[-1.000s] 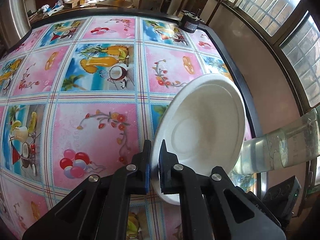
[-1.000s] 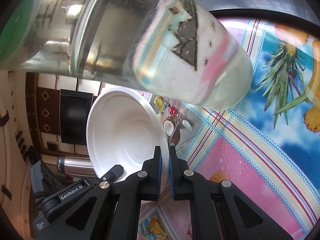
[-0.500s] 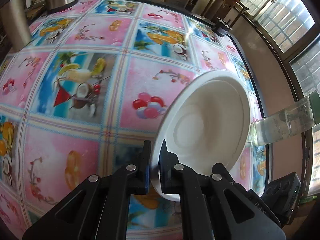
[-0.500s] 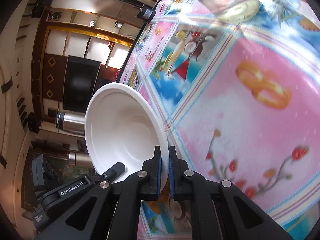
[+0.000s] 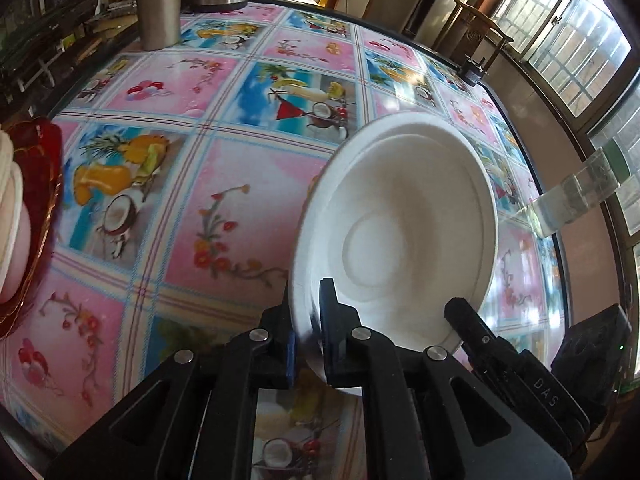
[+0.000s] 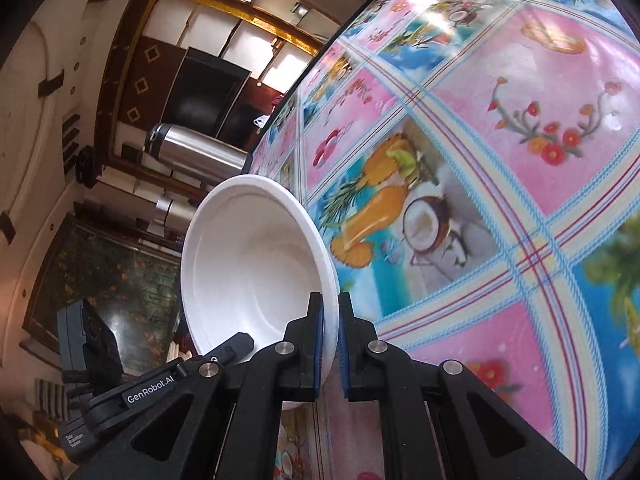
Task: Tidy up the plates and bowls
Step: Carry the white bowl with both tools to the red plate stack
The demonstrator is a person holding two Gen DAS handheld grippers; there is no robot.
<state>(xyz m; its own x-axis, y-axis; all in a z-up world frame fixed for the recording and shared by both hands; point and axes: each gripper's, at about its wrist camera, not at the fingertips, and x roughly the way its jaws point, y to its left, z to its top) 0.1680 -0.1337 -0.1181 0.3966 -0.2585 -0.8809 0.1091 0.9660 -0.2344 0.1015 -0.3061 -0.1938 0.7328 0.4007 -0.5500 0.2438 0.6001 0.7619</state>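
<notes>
Swung leftward since earlier: left gripper (image 5: 308, 336) pinching white bowl (image 5: 400, 232) by its rim above tablecloth (image 5: 240, 200); red dish (image 5: 36, 200) with stacked ware now at left edge. Right view: right gripper (image 6: 330, 344) clamps same bowl (image 6: 248, 264) rim. Placement outstanding.

a table (image 5: 224, 208) spreads ahead of the tool under a glossy cloth of pink and blue squares printed with fruit, drinks and flowers, daylight glaring off its far right part. beyond its far edge stand two steel flasks (image 5: 160, 0). farther right a wooden chair (image 5: 480, 28) stands by grilled windows (image 5: 568, 36) full of sun. in the right wrist view, off to the left, a dark screen (image 6: 208, 92) sits against a pale wall with brown, gold-trimmed panels (image 6: 144, 60).
</notes>
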